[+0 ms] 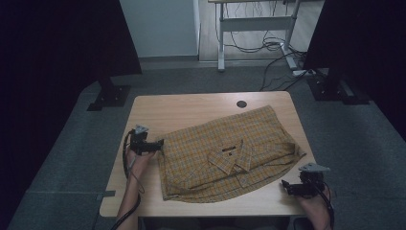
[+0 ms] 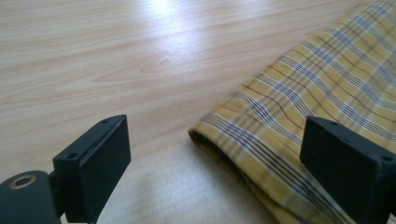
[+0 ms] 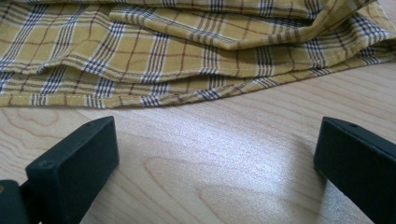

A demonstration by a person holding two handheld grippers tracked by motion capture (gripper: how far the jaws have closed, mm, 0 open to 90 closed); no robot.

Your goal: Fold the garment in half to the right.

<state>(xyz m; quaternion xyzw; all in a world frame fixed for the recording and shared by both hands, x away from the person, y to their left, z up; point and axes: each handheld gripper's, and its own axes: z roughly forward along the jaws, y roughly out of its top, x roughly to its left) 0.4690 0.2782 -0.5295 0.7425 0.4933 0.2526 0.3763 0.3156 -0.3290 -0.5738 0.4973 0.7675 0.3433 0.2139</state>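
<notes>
A yellow plaid shirt [image 1: 230, 153] lies folded on the wooden table [image 1: 186, 112], collar up, slanting from the near left to the far right. My left gripper [image 1: 159, 143] is open at the shirt's left edge. In the left gripper view the folded shirt corner [image 2: 289, 140] lies between the jaws, and the right jaw hovers over the cloth. My right gripper [image 1: 286, 186] is open at the table's near right, a short way from the shirt's hem [image 3: 187, 95]. Bare wood lies between its jaws.
A dark round hole [image 1: 242, 104] marks the table's far edge. Dark screens stand on feet at the back left and right. A desk frame with loose cables [image 1: 268, 45] is on the floor behind. The table's left strip and near right corner are bare wood.
</notes>
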